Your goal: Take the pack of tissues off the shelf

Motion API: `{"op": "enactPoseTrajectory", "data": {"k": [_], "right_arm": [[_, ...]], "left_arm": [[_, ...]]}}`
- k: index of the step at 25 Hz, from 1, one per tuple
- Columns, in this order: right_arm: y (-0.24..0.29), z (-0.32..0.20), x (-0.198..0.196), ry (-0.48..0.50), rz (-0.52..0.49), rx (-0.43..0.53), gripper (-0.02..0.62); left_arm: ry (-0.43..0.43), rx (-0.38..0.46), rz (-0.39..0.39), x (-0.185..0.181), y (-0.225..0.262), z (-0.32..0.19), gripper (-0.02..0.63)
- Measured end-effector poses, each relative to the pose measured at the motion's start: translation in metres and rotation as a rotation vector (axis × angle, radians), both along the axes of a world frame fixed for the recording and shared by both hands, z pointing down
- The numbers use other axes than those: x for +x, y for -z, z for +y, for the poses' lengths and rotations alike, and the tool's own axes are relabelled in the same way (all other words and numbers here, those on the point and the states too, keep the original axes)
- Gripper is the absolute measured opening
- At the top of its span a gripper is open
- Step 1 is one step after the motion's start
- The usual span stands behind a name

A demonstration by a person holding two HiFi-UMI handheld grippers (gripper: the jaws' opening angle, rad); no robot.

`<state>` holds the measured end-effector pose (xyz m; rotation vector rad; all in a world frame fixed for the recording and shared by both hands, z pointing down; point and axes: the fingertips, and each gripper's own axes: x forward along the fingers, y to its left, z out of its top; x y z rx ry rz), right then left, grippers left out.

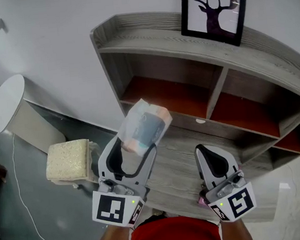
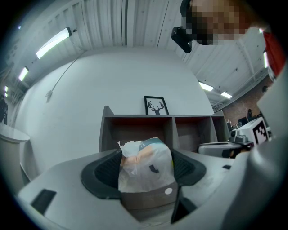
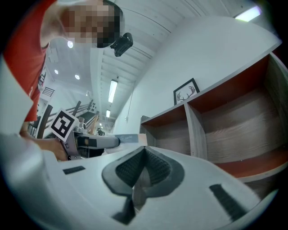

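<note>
A pack of tissues (image 1: 144,126) in clear plastic wrap, with teal and peach print, sits between the jaws of my left gripper (image 1: 138,144), lifted in front of the shelf (image 1: 195,38). In the left gripper view the tissue pack (image 2: 146,165) fills the gap between both ribbed pads, which press on its sides. My right gripper (image 1: 207,161) hovers to the right over the shelf's lower board, jaws closed with nothing between them. In the right gripper view its pads (image 3: 145,170) meet at the tips.
A framed deer picture (image 1: 214,8) stands on the shelf top. The shelf compartments (image 1: 168,94) have orange-red floors and look bare. A yellowish sponge-like block (image 1: 68,160) lies left of the left gripper, by a white round table (image 1: 6,101). Grey floor lies below.
</note>
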<state>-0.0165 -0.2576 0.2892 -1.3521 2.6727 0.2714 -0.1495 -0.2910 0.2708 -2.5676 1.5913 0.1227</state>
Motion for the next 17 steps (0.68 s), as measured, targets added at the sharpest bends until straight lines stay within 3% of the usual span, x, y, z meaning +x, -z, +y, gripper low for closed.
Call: {"op": "enactPoseTrajectory", "data": {"k": [17], "right_arm": [[0.0008,0.0005,0.0042,-0.014,-0.018,0.006,0.005]], "left_arm": [[0.014,0.002,0.001,-0.0025,0.0002,-0.003,0.318]]}}
